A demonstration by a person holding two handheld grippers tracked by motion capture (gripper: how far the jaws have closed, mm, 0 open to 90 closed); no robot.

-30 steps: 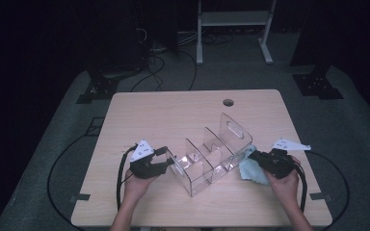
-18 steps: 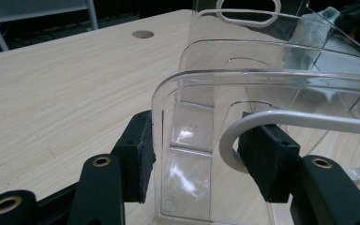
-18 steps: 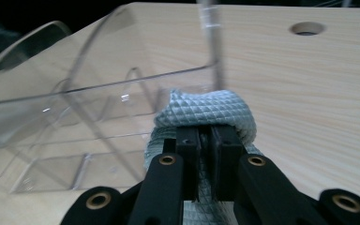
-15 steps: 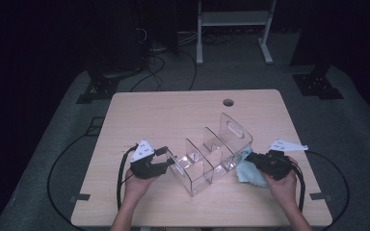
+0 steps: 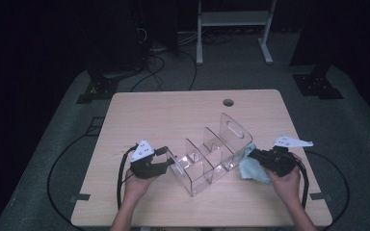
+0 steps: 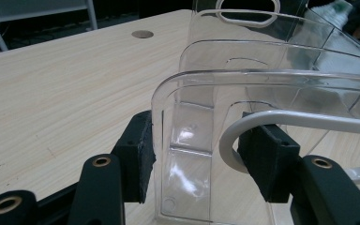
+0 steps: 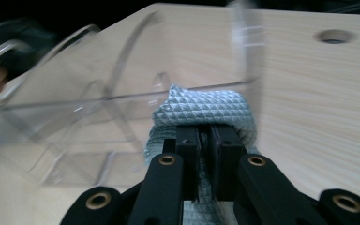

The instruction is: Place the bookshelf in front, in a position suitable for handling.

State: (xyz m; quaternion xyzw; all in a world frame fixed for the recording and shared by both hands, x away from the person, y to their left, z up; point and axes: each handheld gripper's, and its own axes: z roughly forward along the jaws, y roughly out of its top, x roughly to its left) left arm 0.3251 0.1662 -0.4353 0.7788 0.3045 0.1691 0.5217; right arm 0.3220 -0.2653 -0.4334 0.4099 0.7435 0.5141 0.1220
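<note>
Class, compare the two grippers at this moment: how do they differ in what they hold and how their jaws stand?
The left gripper has its jaws apart, straddling the end wall of the clear organizer; the right gripper has its jaws pressed together on a light blue cloth. The left gripper's thing is rigid and transparent; the right gripper's is soft and quilted. Both are black, hand-held, and work at the same organizer.

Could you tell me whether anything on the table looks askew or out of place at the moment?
Nothing looks spilled or damaged. The clear organizer sits at an angle to the table edges, with the left tool around its end wall and the right tool pressing a blue cloth against its side.
</note>
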